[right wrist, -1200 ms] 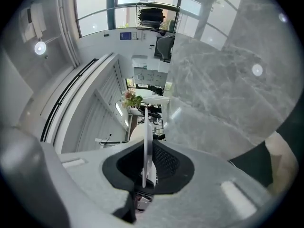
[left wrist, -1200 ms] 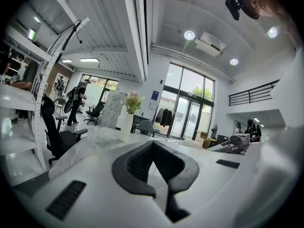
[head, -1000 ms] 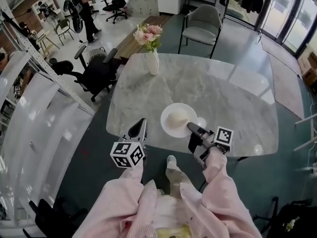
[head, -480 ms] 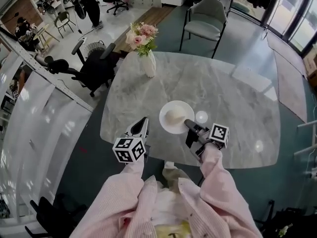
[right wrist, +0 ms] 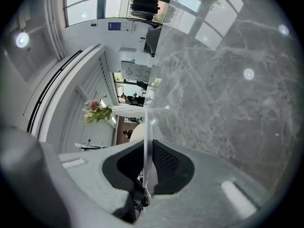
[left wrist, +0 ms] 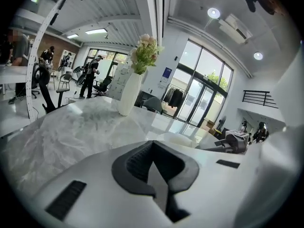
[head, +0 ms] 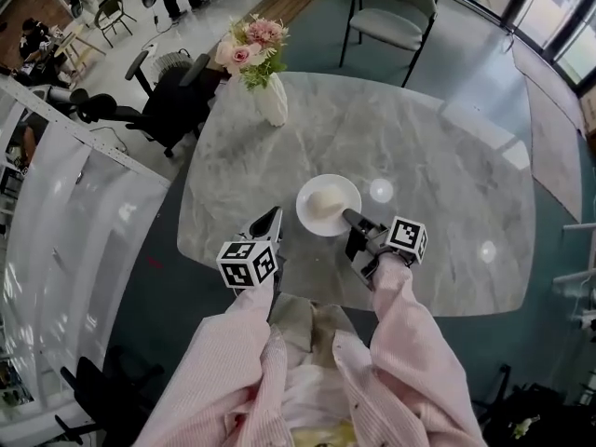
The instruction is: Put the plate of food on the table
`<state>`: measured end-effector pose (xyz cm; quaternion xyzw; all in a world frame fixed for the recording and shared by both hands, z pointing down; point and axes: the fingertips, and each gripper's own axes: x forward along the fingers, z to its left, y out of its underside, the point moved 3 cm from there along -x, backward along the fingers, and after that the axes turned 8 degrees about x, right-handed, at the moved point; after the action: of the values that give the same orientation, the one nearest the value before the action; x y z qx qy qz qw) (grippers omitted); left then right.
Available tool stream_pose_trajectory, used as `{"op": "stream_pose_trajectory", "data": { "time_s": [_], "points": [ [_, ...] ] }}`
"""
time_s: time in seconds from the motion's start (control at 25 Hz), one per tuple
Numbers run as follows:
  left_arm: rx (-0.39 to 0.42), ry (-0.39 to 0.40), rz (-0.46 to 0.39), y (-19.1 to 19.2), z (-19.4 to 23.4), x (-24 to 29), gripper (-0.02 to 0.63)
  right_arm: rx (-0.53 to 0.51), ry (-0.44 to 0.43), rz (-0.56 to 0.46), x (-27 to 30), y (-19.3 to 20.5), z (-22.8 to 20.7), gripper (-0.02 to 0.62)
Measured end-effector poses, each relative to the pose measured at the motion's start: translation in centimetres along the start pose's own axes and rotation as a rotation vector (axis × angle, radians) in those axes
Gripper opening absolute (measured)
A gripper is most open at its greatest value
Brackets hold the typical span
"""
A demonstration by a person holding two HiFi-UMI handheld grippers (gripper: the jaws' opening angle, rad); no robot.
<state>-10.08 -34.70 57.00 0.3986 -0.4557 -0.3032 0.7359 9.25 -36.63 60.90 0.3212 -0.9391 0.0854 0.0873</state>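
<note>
A white plate with a pale round bun on it is low over the near part of the marble table. My right gripper is shut on the plate's near right rim. In the right gripper view the rim runs edge-on as a thin white line between the pads. My left gripper hovers just left of the plate, jaws together and empty. In the left gripper view the plate lies ahead to the right. I cannot tell whether the plate touches the table.
A white vase of pink flowers stands at the table's far left. A grey chair is beyond the far edge and a black office chair to the left. A glass partition runs along the left. People stand far back.
Both grippers have moved forward and down toward the table, and the plate has gone with the right one, further in from the near edge.
</note>
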Motion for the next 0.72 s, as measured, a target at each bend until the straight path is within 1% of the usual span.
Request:
{"op": "stream_pose_trajectory", "data": {
  "time_s": [0.16, 0.28, 0.36, 0.52, 0.72],
  "points": [
    [-0.014, 0.012, 0.044, 0.8, 0.3, 1.7, -0.005, -0.005, 0.016, -0.006, 0.9, -0.9, -0.6, 0.029],
    [-0.025, 0.022, 0.073, 1.6, 0.3, 2.5, -0.005, 0.010, 0.042, -0.014, 1.0, -1.0, -1.0, 0.029],
    [-0.030, 0.029, 0.090, 2.0, 0.3, 3.0, -0.005, -0.004, 0.052, -0.014, 1.1, -1.3, -1.4, 0.029],
    [-0.044, 0.031, 0.116, 2.9, 0.5, 3.4, -0.005, 0.012, 0.093, -0.026, 1.1, -1.2, -2.1, 0.029],
    [-0.063, 0.030, 0.138, 3.6, 0.6, 3.7, -0.005, 0.004, 0.126, -0.029, 1.2, -1.0, -2.7, 0.029]
  ]
}}
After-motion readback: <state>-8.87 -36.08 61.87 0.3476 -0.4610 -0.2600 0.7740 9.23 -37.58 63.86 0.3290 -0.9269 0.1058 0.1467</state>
